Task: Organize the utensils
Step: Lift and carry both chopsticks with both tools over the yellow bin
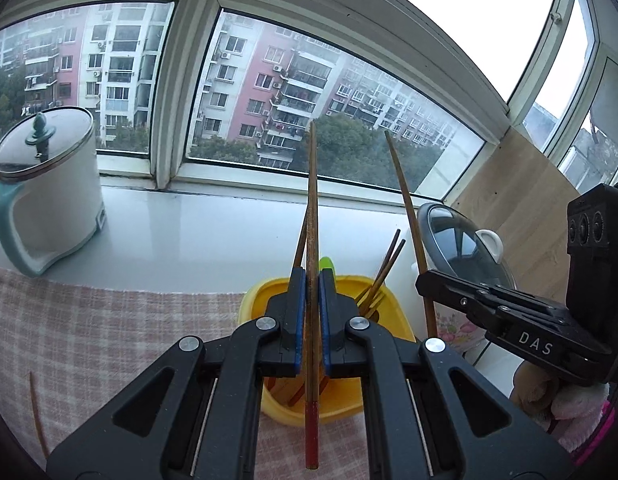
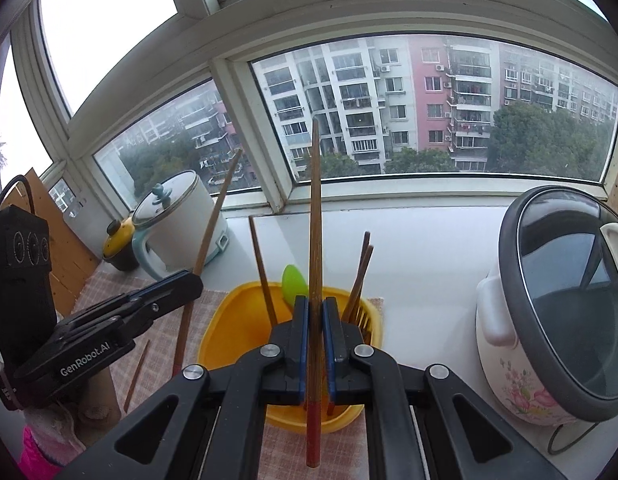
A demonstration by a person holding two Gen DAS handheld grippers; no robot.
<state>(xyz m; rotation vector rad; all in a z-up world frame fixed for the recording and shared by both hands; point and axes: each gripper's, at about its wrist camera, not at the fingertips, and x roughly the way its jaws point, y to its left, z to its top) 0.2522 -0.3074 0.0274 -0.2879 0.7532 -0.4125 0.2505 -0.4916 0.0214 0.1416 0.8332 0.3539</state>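
Observation:
My left gripper [image 1: 312, 280] is shut on a brown chopstick with a red end [image 1: 312, 240], held upright just above a yellow utensil holder [image 1: 253, 300]. My right gripper [image 2: 315, 308] is shut on a second red-ended chopstick [image 2: 315, 220], upright over the same yellow holder [image 2: 221, 320]. Each gripper shows in the other's view: the right one [image 1: 423, 280] with its chopstick [image 1: 409, 208], the left one [image 2: 195, 284] with its chopstick [image 2: 213, 220]. The holder contains several chopsticks [image 2: 359, 276] and a green utensil [image 2: 295, 284].
A white electric pot with a teal handle [image 1: 53, 196] stands at the left on the windowsill. A flowered rice cooker with a glass lid [image 2: 557, 320] stands to the right. A loose chopstick [image 2: 136, 374] lies on the checked cloth [image 1: 109, 328]. A small yellow-lidded pot [image 2: 119, 244] sits behind.

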